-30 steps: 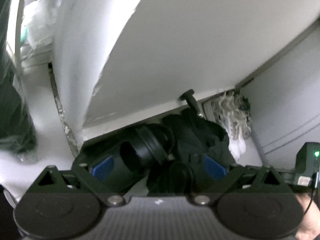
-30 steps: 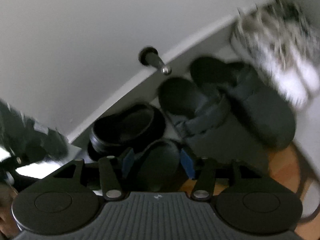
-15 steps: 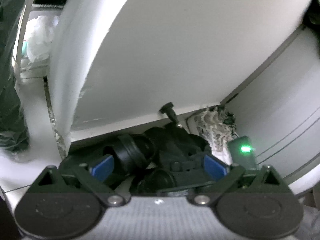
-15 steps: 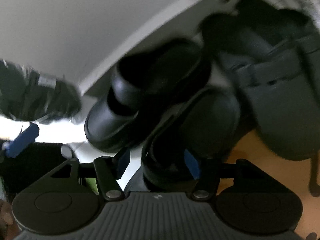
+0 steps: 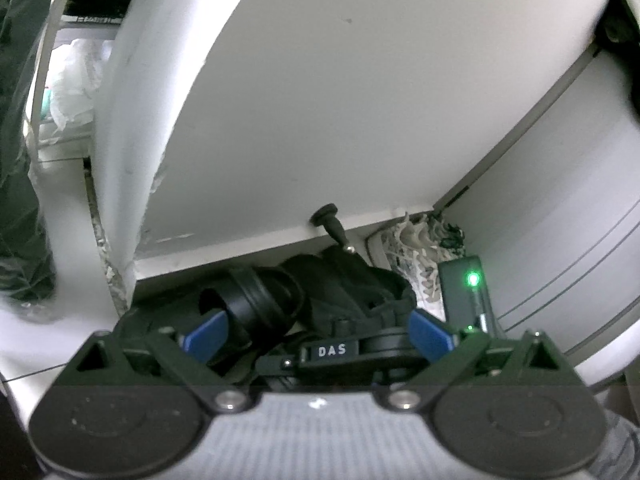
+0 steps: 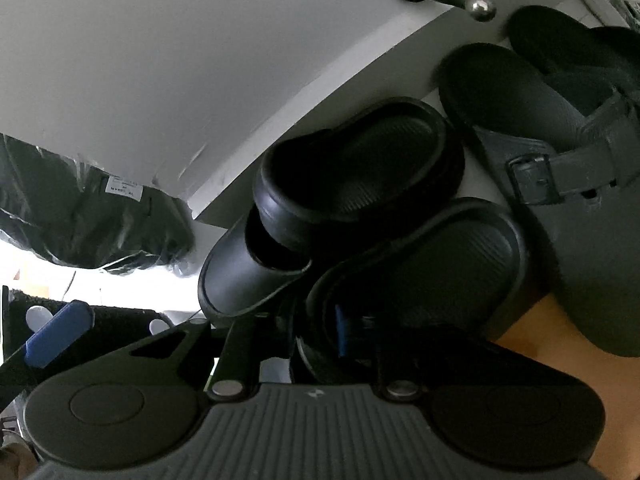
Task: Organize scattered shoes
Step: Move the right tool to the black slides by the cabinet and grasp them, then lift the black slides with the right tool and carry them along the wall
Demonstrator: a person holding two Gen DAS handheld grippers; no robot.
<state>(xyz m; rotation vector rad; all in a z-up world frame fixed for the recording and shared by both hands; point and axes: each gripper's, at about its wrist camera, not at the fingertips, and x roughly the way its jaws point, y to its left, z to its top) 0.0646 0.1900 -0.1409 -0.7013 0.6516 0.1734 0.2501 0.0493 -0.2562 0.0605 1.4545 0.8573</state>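
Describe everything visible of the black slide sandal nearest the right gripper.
The black slide sandal looks like moulded matte foam or rubber, with a ribbed footbed and raised rim. It lies tilted, overlapping its twin slide and touching the grey buckled clog. The right gripper is shut on its near edge, one blue pad inside the rim. Its strap is hidden.

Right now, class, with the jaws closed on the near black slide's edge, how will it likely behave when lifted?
The near black slide looks like thick moulded foam, so probably light and fairly stiff. Gripped by the right gripper at one rim, it may dangle. Its ribbed footbed suggests little slipping.
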